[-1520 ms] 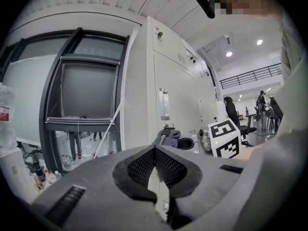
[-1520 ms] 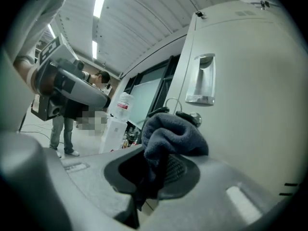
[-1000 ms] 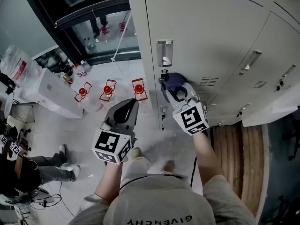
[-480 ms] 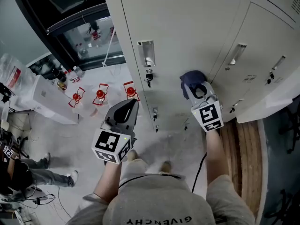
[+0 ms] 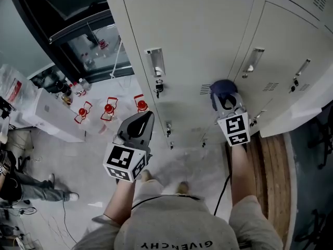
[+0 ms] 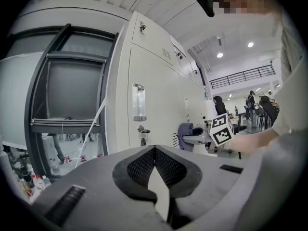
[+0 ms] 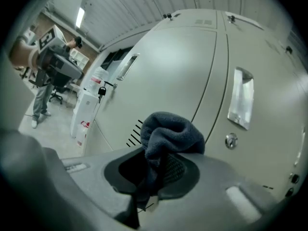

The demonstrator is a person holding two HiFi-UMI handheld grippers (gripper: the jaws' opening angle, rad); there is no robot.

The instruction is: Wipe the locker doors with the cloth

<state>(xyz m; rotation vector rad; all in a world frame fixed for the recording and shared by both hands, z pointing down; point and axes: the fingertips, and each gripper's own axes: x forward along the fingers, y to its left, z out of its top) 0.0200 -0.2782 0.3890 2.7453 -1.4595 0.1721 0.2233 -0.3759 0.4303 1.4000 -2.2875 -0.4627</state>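
Note:
Pale grey locker doors [image 5: 192, 51] fill the upper head view. My right gripper [image 5: 225, 99] is shut on a dark blue cloth [image 5: 222, 88], and the bunched cloth presses against the door beside its vent slots [image 5: 205, 89]. In the right gripper view the cloth [image 7: 168, 131] bulges from the jaws just in front of the door [image 7: 163, 81]. My left gripper [image 5: 139, 123] hangs shut and empty, away from the lockers and over the floor. Its jaws [image 6: 155, 154] meet in the left gripper view, with the door handle [image 6: 139, 102] and padlock [image 6: 142, 134] beyond.
Recessed handles [image 5: 155, 62] [image 5: 253, 59] and a padlock [image 5: 158, 86] stick out of the doors. Red-capped bottles [image 5: 109, 109] stand on the floor at left beside a white box [image 5: 52, 113]. Wooden flooring [image 5: 268, 165] runs at right. A seated person's legs [image 5: 31, 184] lie at far left.
My right gripper has swept the cloth rightward across the door, from beside the left handle to the vent slots. The head view has shifted with it. The left gripper has stayed put.

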